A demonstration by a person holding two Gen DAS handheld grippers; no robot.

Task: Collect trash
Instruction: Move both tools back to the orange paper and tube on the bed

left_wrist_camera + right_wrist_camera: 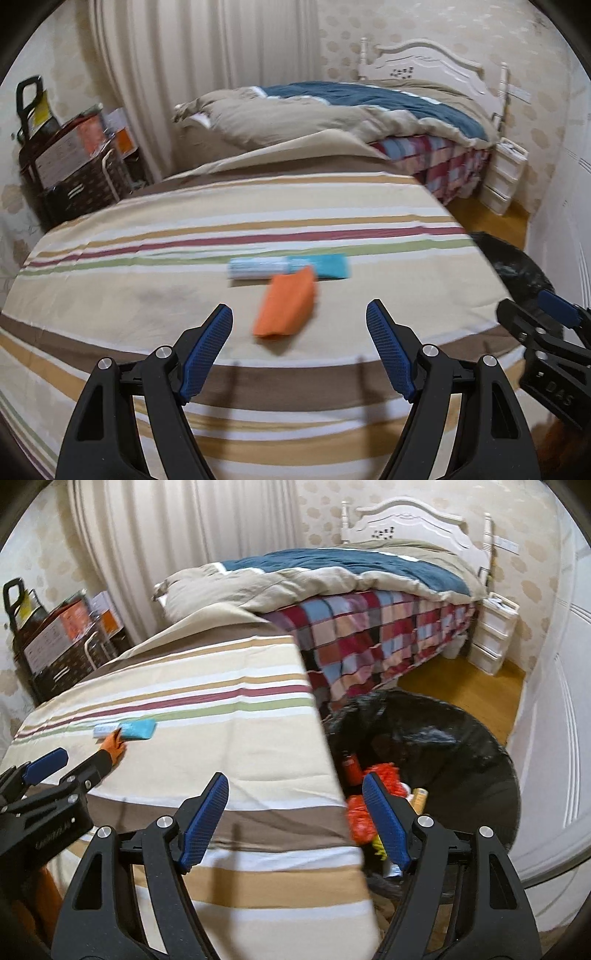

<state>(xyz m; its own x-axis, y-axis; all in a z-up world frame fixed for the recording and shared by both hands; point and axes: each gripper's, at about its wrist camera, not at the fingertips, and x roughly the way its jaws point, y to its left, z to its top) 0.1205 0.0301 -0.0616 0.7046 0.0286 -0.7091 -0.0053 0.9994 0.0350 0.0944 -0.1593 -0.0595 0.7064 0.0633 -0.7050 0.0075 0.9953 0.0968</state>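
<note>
My left tongs (299, 354) hang spread and empty over the striped surface (147, 288), which is draped in a cream cloth with brown, tan, maroon and green bands. At twelve o'clock from them lies an orange packet (286, 308), just past it a light-blue-and-white tube (258, 267) touching a teal packet (325, 266). My right tongs (295, 819) are spread too, nothing between them, straddling the surface's right edge. At two o'clock from them gapes a black trash bag (461, 746) on the wooden floor (461, 686), with orange wrappers (388, 773) inside. Beyond stands a bed (369, 635) with a checked blanket, white headboard (406, 524), curtains (184, 535), and white drawers (491, 635).
</note>
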